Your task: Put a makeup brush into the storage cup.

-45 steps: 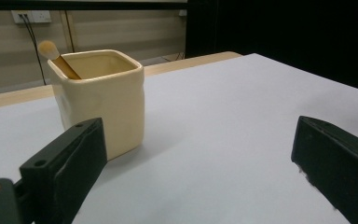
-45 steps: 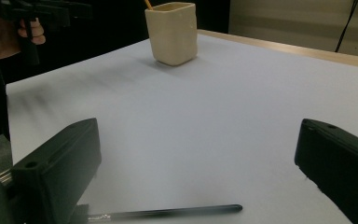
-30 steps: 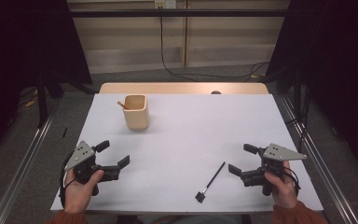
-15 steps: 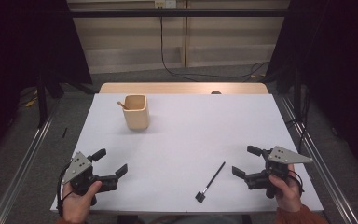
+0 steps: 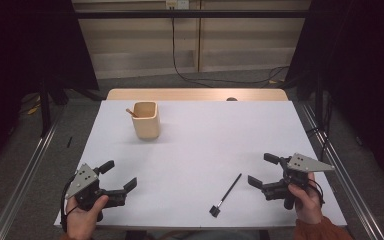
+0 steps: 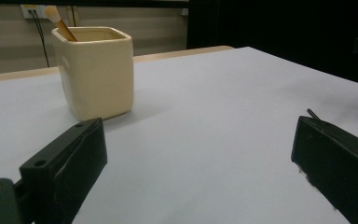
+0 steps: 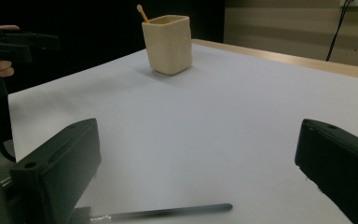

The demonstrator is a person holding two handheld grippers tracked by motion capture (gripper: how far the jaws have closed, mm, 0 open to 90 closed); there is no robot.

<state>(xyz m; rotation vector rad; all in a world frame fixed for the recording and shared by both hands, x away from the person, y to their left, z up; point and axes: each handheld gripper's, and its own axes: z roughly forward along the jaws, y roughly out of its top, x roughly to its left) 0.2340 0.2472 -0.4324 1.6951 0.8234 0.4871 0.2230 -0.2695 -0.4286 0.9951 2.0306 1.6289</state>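
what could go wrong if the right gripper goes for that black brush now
The black brush is thin and lies flat on the white table, so the open jaws of the right gripper may scrape the surface or flick it away instead of gripping it. Its head sits near the table's front edge, so a push could roll it off. The cream cup is far off, so the carry is long.

White table point(image 5: 195, 150) with wooden strip along far edge. Cream square cup point(image 5: 146, 120) at 11 o'clock, wooden-handled brush point(image 5: 131, 112) leaning inside. Black brush point(image 5: 226, 194) flat at 5 o'clock. Cable point(image 5: 180, 75) on floor beyond, 12 o'clock.
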